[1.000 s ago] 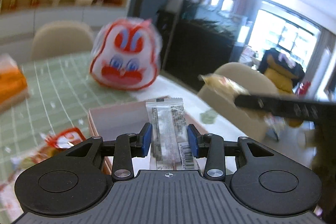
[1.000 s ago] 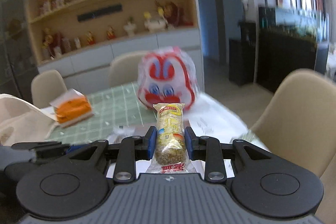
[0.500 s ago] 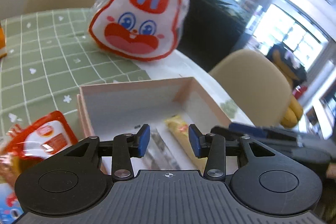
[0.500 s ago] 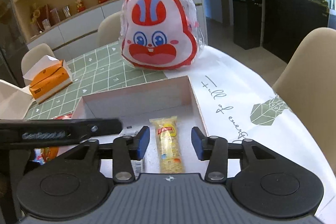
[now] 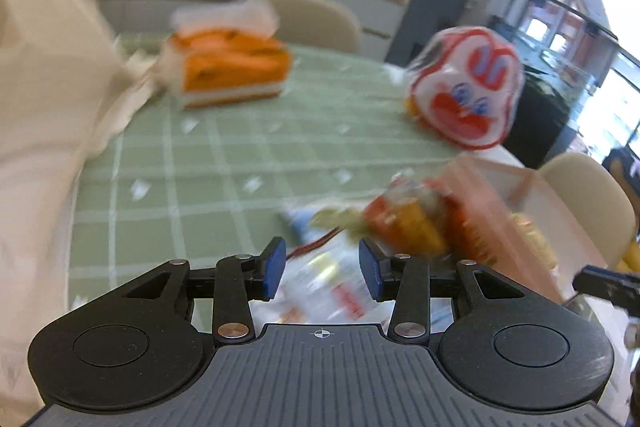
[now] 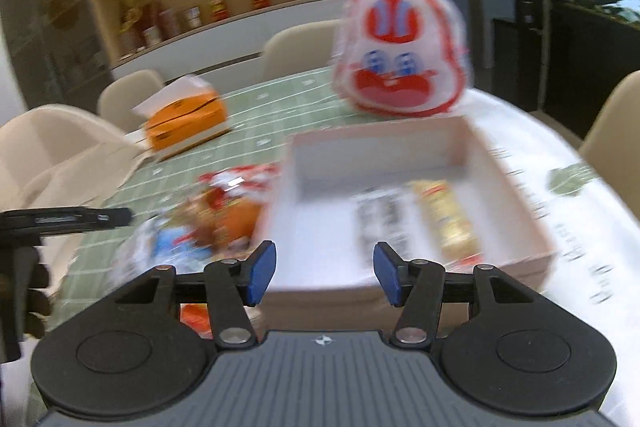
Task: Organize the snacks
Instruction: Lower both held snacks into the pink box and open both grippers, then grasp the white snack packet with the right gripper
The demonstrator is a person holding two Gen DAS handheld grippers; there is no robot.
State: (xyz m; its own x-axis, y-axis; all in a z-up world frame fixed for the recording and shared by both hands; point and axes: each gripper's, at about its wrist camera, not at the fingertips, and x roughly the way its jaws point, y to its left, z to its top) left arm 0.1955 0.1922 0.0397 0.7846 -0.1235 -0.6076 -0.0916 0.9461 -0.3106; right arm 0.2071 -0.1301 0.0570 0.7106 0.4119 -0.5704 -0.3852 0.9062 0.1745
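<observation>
A pink open box [image 6: 400,139] sits on the table with two bars lying in it: a grey-white bar [image 6: 380,223] and a yellow bar [image 6: 446,219]. Left of the box lies a pile of loose snack packets [image 6: 224,211]. My right gripper [image 6: 325,271] hangs over the box's near wall, its jaws opening with nothing between them. My left gripper [image 5: 322,269] is open just above the pile, over a white packet [image 5: 332,279] and beside an orange-red packet [image 5: 408,223]. The left wrist view is blurred; the box [image 5: 492,203] shows at its right.
A big bunny-face bag [image 6: 400,59] stands behind the box. An orange tissue box [image 6: 184,119] rests on the green checked cloth [image 5: 200,179] at the back left. Cream chairs [image 6: 612,131] ring the table, and a cream cloth bulk [image 5: 40,107] fills the left edge.
Both grippers let go of their bars, which now lie in the box. The left gripper swung left over the snack pile. The right gripper drew back and its jaws widened.
</observation>
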